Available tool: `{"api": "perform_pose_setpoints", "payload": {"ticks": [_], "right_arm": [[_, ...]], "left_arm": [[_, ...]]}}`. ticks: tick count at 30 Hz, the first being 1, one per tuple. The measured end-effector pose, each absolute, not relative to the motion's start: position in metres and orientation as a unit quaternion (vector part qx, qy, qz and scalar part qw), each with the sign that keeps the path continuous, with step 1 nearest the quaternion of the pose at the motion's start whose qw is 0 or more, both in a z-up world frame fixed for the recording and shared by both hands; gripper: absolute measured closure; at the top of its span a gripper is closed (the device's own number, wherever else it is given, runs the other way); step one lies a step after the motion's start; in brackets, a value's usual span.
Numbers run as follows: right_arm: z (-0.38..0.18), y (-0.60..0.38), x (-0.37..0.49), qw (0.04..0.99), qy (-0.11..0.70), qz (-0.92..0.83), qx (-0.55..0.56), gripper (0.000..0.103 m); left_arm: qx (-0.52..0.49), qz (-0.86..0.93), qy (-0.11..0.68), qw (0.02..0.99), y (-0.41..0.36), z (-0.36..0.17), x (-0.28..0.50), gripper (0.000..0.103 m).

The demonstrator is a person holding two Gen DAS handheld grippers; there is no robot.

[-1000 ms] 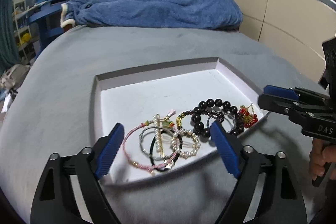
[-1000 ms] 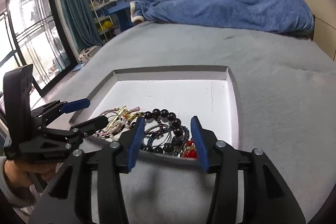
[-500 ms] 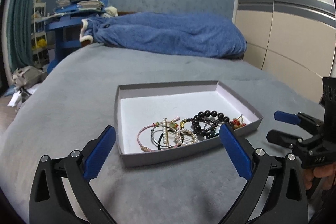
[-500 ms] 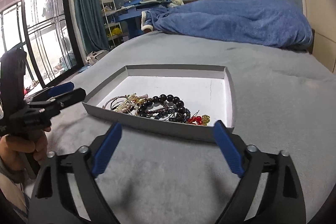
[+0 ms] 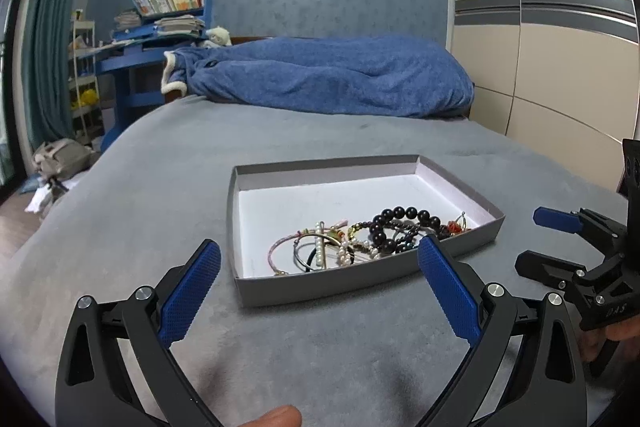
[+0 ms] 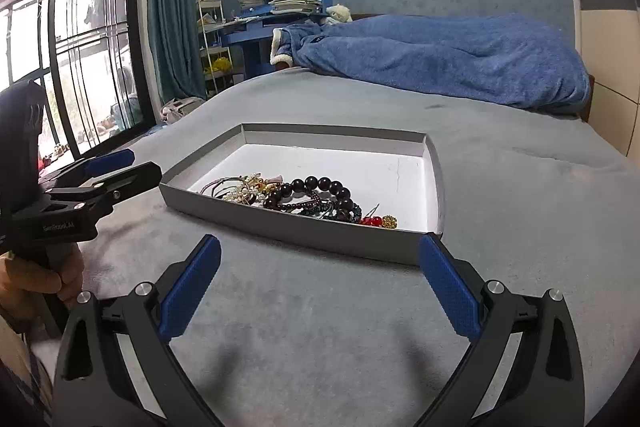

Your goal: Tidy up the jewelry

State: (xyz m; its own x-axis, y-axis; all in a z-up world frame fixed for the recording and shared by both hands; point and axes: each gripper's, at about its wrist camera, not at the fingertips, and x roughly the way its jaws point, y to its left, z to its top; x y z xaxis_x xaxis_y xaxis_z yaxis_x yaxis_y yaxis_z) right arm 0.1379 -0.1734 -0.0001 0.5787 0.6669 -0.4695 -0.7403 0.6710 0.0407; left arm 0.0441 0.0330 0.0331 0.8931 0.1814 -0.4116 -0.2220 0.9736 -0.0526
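Observation:
A shallow grey box (image 5: 360,285) (image 6: 248,219) lies on the grey bedspread (image 5: 160,187). Tangled jewelry sits in its near part: a black bead bracelet (image 5: 400,215) (image 6: 320,183), a pink cord bracelet (image 5: 276,251), pearl pieces (image 5: 319,247) and red beads (image 6: 372,221). My left gripper (image 5: 319,245) (image 6: 142,165) hovers open just short of the box's front wall, holding nothing. My right gripper (image 6: 319,241) (image 5: 528,239) is level with the box's near right corner. Its jaws are opening, and nothing is between them.
A rumpled blue blanket (image 5: 320,83) (image 6: 440,59) lies across the far end of the bed. A beige wardrobe (image 5: 560,67) stands at the right. A blue desk with books (image 5: 160,27) and a large window (image 6: 80,47) are at the left.
Both grippers drew back from over the jewelry to in front of the box and tilted up. The right jaws spread from half shut to wide; the left widened slightly.

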Motion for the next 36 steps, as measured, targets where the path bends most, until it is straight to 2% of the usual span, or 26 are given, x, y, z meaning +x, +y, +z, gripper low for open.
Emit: {"api": "perform_pose_setpoints", "payload": {"ticks": [36], "right_arm": [[-0.0016, -0.1715, 0.1361, 0.885, 0.232, 0.395, -0.084, 0.006]], "left_arm": [[-0.026, 0.096, 0.209, 0.973, 0.0262, 0.03, 0.0461, 0.005]]}}
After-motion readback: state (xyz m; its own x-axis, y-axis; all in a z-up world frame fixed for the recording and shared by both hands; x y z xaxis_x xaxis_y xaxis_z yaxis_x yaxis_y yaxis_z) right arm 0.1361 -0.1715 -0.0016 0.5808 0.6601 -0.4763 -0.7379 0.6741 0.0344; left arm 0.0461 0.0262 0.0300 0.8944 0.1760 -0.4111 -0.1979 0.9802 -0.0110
